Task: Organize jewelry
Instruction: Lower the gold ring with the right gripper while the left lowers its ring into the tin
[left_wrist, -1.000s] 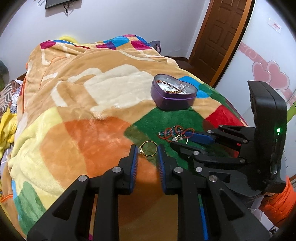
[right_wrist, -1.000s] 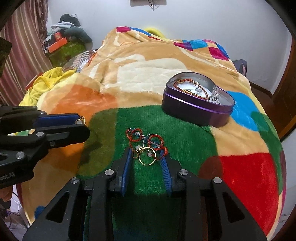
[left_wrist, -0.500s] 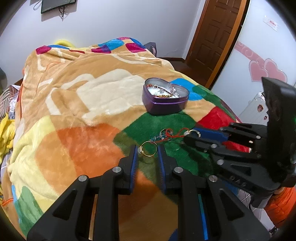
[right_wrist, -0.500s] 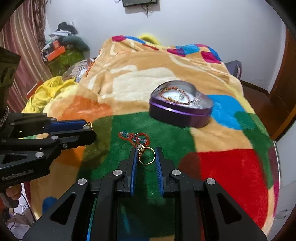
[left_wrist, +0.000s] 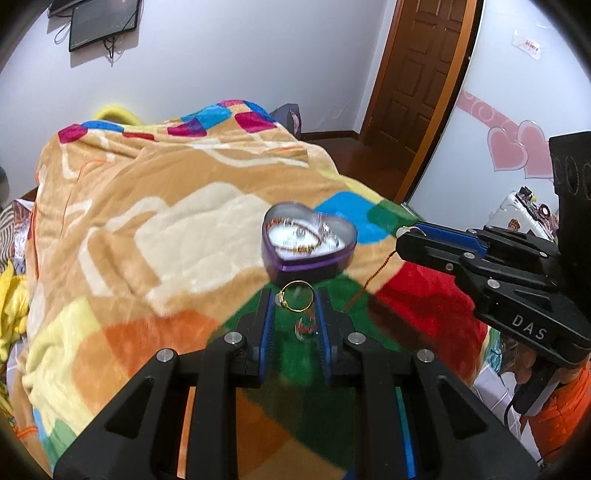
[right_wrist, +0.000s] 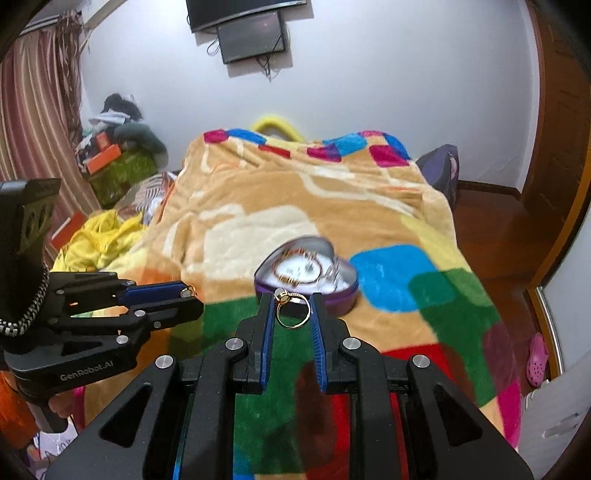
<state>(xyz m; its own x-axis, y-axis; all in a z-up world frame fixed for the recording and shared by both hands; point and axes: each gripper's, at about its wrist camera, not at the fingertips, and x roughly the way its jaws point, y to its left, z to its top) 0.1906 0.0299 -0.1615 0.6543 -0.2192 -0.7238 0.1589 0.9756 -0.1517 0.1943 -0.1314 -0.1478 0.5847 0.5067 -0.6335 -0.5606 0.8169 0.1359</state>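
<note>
Left wrist view: gold ring (left_wrist: 297, 296) pinched in left gripper (left_wrist: 294, 308), just before heart-shaped tin (left_wrist: 309, 242).

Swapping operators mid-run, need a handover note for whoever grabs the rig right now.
Left tongs: shut on a gold ring, held above the blanket.
Right tongs: shut on a second gold ring; a red beaded strand hangs from it toward the blanket.
Heart tin: open on the blanket, just beyond both tongs.
Done: some jewelry is already in the tin; both rings are picked up.
Left: carry each ring over the tin and release. Probably drop the strand in first so it does not snag the rim.
</note>
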